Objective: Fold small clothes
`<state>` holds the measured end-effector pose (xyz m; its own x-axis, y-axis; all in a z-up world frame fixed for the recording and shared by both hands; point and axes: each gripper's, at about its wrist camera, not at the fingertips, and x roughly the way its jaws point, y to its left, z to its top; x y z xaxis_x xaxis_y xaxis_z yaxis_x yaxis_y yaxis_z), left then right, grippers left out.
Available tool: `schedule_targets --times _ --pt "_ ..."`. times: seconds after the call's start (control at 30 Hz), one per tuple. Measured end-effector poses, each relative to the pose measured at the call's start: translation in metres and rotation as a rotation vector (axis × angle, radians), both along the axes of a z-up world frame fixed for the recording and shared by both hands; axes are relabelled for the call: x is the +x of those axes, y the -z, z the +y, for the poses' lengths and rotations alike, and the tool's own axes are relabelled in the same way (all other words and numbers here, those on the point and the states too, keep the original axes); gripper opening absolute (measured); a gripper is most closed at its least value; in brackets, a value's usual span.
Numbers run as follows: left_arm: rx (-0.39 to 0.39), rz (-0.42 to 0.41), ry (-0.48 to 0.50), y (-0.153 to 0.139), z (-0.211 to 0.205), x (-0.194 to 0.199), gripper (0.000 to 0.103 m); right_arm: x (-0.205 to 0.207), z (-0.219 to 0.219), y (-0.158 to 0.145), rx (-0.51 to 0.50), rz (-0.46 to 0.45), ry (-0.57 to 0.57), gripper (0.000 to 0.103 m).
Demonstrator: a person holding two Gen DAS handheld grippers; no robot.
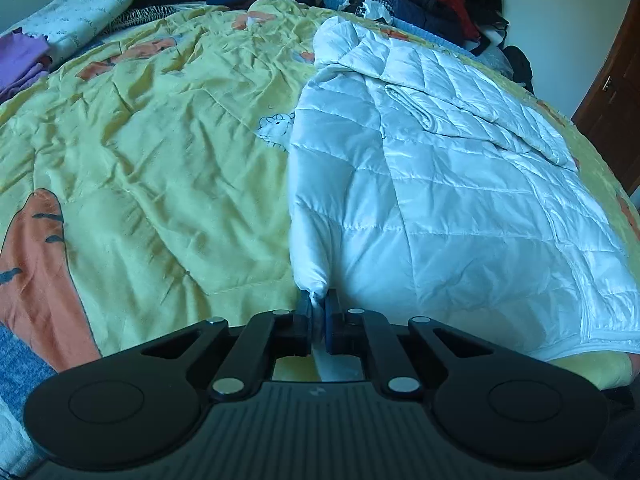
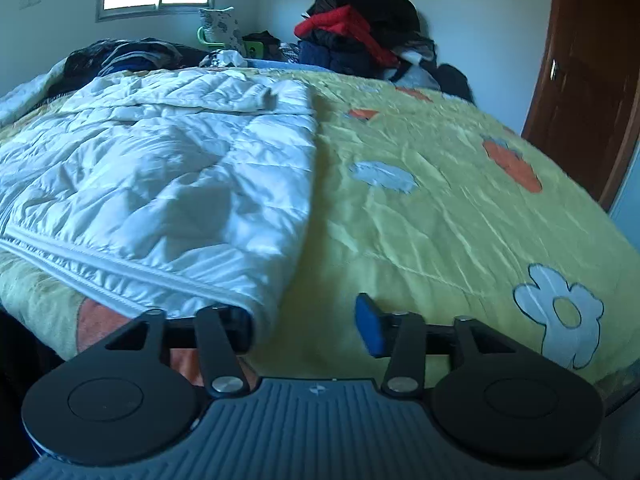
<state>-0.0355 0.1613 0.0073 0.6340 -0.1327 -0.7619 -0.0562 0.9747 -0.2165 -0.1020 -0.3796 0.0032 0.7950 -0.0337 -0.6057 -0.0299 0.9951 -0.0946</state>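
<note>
A white quilted jacket [image 1: 440, 184] lies spread on the yellow bedcover [image 1: 160, 152] of a bed. The left hand-held gripper [image 1: 319, 320] is clamped on a bunched corner of the jacket's near edge; the pinched cloth hides most of its pads. The right hand-held gripper [image 2: 304, 324] stands with its fingers apart: the blue pad of one finger [image 2: 370, 326] is clear, while the other finger sits just under the jacket's hem and is partly covered, so contact there cannot be judged. Piles of dark and red clothes [image 2: 360, 36] at the far end are blurred.
</note>
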Motion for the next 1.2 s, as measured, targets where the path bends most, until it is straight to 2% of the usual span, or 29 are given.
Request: schedule_targets --times 0.1,0.13,0.2,0.27,0.33,0.4,0.47,0.57,0.67,0.77,0.8,0.9,1.0,1.07,1.13,1.2 --pt "-0.008 -0.009 -0.002 -0.002 -0.002 -0.003 0.009 0.002 -0.005 -0.002 0.046 0.025 0.011 0.067" --pt "-0.019 -0.011 0.006 -0.004 -0.001 -0.005 0.015 0.002 -0.006 -0.004 0.078 0.050 -0.005 0.069" --pt "-0.024 -0.017 0.009 -0.010 0.006 -0.012 0.029 -0.005 -0.011 -0.011 0.143 0.094 -0.064 0.069" --pt "-0.036 -0.055 -0.010 -0.020 0.017 -0.020 0.061 -0.016 -0.023 -0.021 0.238 0.126 -0.098 0.071" --pt "-0.078 -0.097 -0.058 -0.028 0.030 -0.026 0.075 -0.022 -0.042 -0.030 0.432 0.158 -0.109 0.076" --pt "-0.153 -0.094 -0.071 -0.027 0.037 -0.022 0.075 -0.017 -0.059 -0.030 0.658 0.188 -0.107 0.078" --pt "-0.208 -0.056 -0.067 -0.018 0.035 -0.016 0.075 -0.005 -0.065 -0.022 0.782 0.218 -0.078 0.078" --pt "-0.224 0.005 -0.076 0.000 0.027 -0.008 0.076 0.020 -0.062 -0.005 0.842 0.307 -0.004 0.079" --pt "-0.257 -0.009 -0.066 -0.001 0.021 -0.007 0.076 0.041 -0.052 0.012 0.907 0.404 0.003 0.079" --pt "-0.325 -0.014 -0.020 -0.002 0.014 -0.005 0.076 0.047 -0.048 0.020 0.972 0.445 0.026 0.081" --pt "-0.332 -0.012 -0.006 -0.002 0.010 -0.005 0.076 0.046 -0.052 0.020 1.009 0.441 0.032 0.081" --pt "-0.338 0.004 0.008 -0.001 0.005 -0.005 0.076 0.030 -0.066 0.013 1.128 0.389 0.025 0.072" --pt "-0.379 0.016 -0.009 0.006 0.006 -0.004 0.076 0.017 -0.081 0.000 1.190 0.316 0.004 0.073" --pt "-0.393 0.016 -0.023 0.006 0.006 -0.004 0.078 0.017 -0.086 -0.002 1.166 0.300 0.027 0.074" --pt "-0.398 0.021 -0.029 0.006 0.003 -0.001 0.079 0.024 -0.090 0.006 1.132 0.325 0.078 0.074" --pt "-0.399 0.027 -0.026 0.005 0.000 0.002 0.079 0.031 -0.088 0.017 1.150 0.354 0.077 0.073"
